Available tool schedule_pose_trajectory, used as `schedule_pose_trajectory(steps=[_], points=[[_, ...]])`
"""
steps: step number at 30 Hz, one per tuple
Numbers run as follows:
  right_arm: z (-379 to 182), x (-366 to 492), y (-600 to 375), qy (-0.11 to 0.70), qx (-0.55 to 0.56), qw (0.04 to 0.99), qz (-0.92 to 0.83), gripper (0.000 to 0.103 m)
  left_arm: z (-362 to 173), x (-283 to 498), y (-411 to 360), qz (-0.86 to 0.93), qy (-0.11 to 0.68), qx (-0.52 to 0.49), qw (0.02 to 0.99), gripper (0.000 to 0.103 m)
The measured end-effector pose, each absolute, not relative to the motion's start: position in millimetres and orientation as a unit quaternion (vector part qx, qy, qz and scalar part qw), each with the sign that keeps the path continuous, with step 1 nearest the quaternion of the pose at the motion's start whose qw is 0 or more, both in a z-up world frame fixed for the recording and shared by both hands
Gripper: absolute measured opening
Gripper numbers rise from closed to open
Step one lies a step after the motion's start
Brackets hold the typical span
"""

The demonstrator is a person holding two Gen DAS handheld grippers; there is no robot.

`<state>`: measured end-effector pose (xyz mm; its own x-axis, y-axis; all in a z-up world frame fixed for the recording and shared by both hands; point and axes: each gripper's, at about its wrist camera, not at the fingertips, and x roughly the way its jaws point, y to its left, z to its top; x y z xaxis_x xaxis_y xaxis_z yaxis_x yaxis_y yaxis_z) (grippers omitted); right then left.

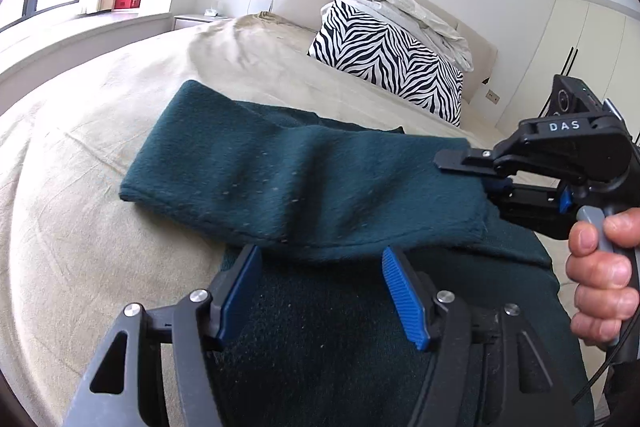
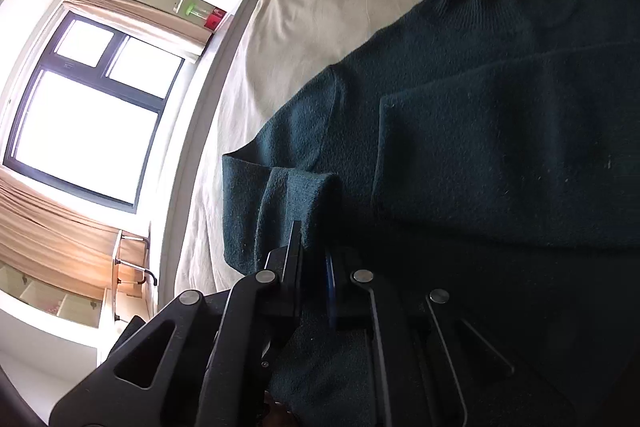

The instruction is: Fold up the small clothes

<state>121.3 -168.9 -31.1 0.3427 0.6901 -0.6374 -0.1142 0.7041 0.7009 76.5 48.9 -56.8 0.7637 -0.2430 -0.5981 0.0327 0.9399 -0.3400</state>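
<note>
On the bed (image 1: 100, 147), right gripper (image 2: 314, 267) clamps the teal sweater (image 1: 304, 179) sleeve edge; left gripper (image 1: 320, 291) hovers spread wide, nearer.

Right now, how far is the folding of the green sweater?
About midway, it seems. Done: one sleeve already lies folded across the dark green sweater on the bed. In hand: the right claw is shut on a fold of the knit at the sweater's edge; the left claw is open above the fabric. Left: probably the other sleeve and folding the body.
</note>
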Motion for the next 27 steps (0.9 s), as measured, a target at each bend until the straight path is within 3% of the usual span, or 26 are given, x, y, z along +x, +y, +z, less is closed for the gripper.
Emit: schedule_pose_trajectory(steps=[8,13,16,27], points=[[8,146,-269,0.493,0.253,0.816,0.166,0.007,-57,80,51,-0.089,0.341,-0.175,0.919,0.065],[-10,160,-330,0.503,0.258,0.819,0.102,0.007,-59,83,49,-0.094,0.349,-0.174,0.916,0.064],[-23,160,-357,0.507,0.267,0.815,0.088,0.007,-61,85,50,-0.096,0.355,-0.18,0.912,0.057],[-68,160,-375,0.519,0.288,0.802,0.066,0.007,-42,105,65,-0.105,0.34,-0.211,0.911,0.057]])
